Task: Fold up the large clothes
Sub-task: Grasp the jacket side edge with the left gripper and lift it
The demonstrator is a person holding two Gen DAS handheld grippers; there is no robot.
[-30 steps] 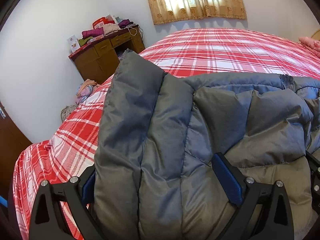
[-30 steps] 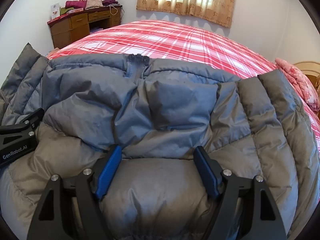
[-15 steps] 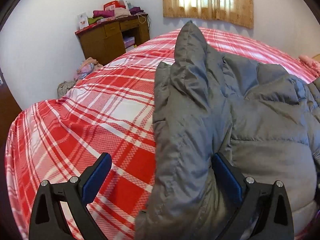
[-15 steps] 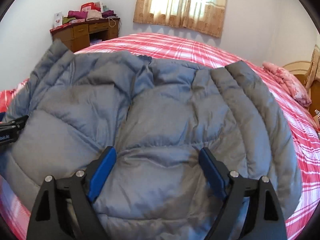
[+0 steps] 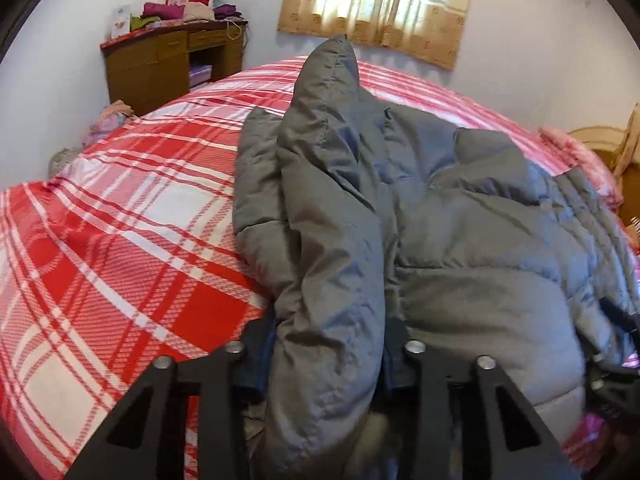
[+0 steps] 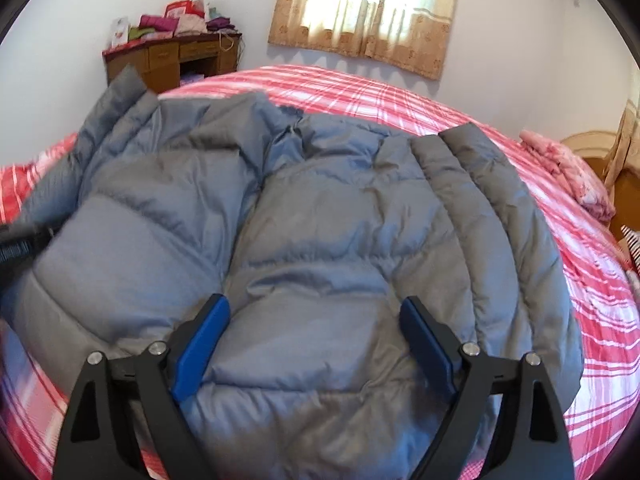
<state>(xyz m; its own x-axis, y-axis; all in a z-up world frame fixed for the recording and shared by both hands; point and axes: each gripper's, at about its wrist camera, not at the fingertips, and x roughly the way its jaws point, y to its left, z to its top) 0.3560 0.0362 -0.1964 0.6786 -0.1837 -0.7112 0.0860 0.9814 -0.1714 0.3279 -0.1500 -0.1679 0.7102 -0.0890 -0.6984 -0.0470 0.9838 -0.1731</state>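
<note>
A grey quilted down jacket (image 6: 320,232) lies spread on the red plaid bed (image 6: 400,96). In the left wrist view the jacket (image 5: 460,220) has its left sleeve (image 5: 328,216) bunched up into a ridge. My left gripper (image 5: 328,360) is shut on the near end of that sleeve; its fingers press into the fabric on both sides. My right gripper (image 6: 316,344) is open, its blue pads (image 6: 200,352) wide apart just above the jacket's near hem, holding nothing. The left gripper's body shows blurred at the left edge of the right wrist view (image 6: 20,244).
A wooden desk (image 5: 172,64) piled with folded clothes stands in the far left corner, under a curtained window (image 5: 384,4). A pink pillow (image 6: 568,172) and a wooden headboard (image 6: 592,148) are at the far right. Bare plaid bedspread (image 5: 100,264) lies left of the jacket.
My left gripper has shut on the sleeve, which was between open fingers before. My right gripper has drawn back a little over the jacket's hem and stays open.
</note>
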